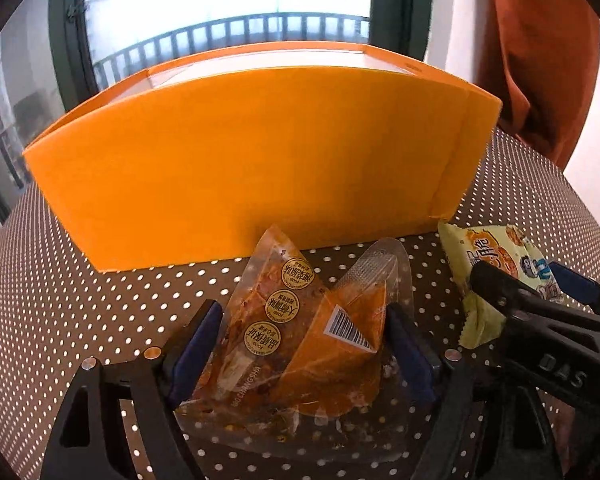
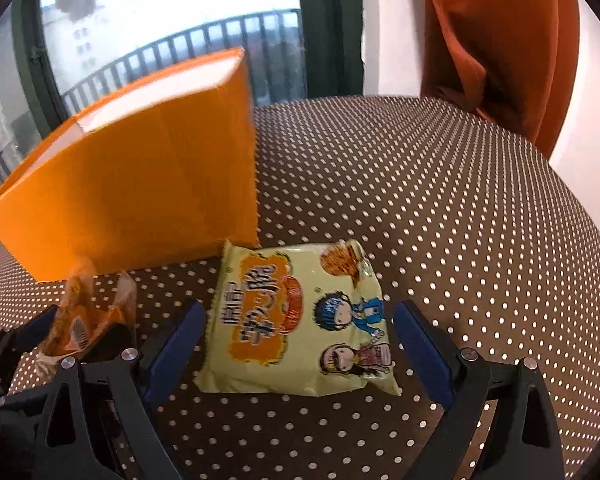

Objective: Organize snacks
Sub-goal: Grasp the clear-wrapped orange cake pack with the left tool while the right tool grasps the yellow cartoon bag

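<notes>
Clear orange pouch (image 1: 300, 336) between left hand-held gripper (image 1: 296, 344) pads, whether gripped unclear, long axis 1 to 7 o'clock, yellow pack (image 2: 300, 320) flat on dotted worktop (image 2: 440, 200) between released right hand-held gripper (image 2: 300, 344) fingers, orange box (image 1: 240, 160) at 12 o'clock, interior hidden.

Left gripper (image 1: 300, 344): angled forward and down. Its blue pads (image 1: 192, 344) stand wide apart, one at each side of an orange packet (image 1: 268, 320). Both pads bear on the packet's edges, and the packet is buckled upward between the jaws. Grip judged engaged.

Right gripper (image 2: 300, 316): likewise angled down, jaws spread wide. A yellow packet (image 2: 300, 320) lies flat between the jaws, with the pads (image 2: 420, 344) just beside its edges; no pressing is evident. Its fingers sit close beside the left gripper's right jaw.
</notes>
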`<action>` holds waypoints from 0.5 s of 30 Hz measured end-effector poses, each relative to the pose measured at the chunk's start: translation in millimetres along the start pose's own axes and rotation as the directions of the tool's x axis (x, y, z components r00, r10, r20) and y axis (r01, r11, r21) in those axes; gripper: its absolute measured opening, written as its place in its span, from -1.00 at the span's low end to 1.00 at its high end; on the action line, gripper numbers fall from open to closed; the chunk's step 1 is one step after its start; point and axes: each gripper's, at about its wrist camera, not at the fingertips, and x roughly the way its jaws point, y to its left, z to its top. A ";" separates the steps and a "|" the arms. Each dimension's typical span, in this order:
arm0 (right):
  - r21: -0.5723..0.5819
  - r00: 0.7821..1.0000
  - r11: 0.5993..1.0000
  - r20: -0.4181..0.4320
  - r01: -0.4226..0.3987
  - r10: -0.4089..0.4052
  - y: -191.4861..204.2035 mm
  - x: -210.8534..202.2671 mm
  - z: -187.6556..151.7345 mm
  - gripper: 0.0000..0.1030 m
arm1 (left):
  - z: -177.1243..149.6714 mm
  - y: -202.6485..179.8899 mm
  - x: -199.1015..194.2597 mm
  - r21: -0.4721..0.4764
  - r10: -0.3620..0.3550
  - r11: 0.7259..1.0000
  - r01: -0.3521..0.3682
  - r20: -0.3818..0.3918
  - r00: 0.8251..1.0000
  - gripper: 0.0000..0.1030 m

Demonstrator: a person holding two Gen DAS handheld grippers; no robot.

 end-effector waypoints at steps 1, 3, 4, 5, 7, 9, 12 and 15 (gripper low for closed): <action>0.012 1.000 1.000 -0.015 0.001 0.000 -3.1 4.8 0.1 0.87 | 0.0 -3.0 1.7 0.008 -0.006 1.000 0.006 -0.006 1.000 0.67; 0.025 0.999 0.999 -0.036 -0.025 0.026 -5.7 10.4 -0.1 0.87 | 0.9 -6.5 4.6 0.020 -0.009 1.000 0.009 -0.011 1.000 0.69; 0.031 0.998 0.999 -0.046 -0.030 0.032 -6.4 13.6 0.0 0.88 | 1.4 -9.1 6.9 0.027 -0.006 1.000 0.006 -0.013 1.000 0.69; 0.029 0.998 0.999 -0.052 -0.036 0.037 -6.3 16.1 0.2 0.89 | 1.9 -10.5 10.5 0.029 -0.010 1.000 0.010 -0.026 1.000 0.69; 0.014 0.998 0.999 -0.052 -0.036 0.037 -4.4 19.4 -0.3 0.94 | 3.1 -9.0 20.0 0.021 -0.025 0.999 0.027 -0.064 0.998 0.70; -0.005 0.999 1.000 -0.046 -0.024 0.024 -0.2 22.4 -1.0 0.97 | 3.5 -8.9 21.9 0.021 -0.023 0.999 0.024 -0.056 0.998 0.72; -0.011 0.998 1.000 -0.048 -0.029 0.028 2.2 25.7 0.4 0.99 | 4.8 -8.8 24.1 0.020 -0.025 0.999 0.026 -0.056 0.998 0.71; -0.026 0.998 0.999 -0.051 -0.035 0.034 5.2 27.2 1.0 0.97 | 5.6 -11.0 24.9 0.028 -0.039 0.999 0.040 -0.053 0.998 0.57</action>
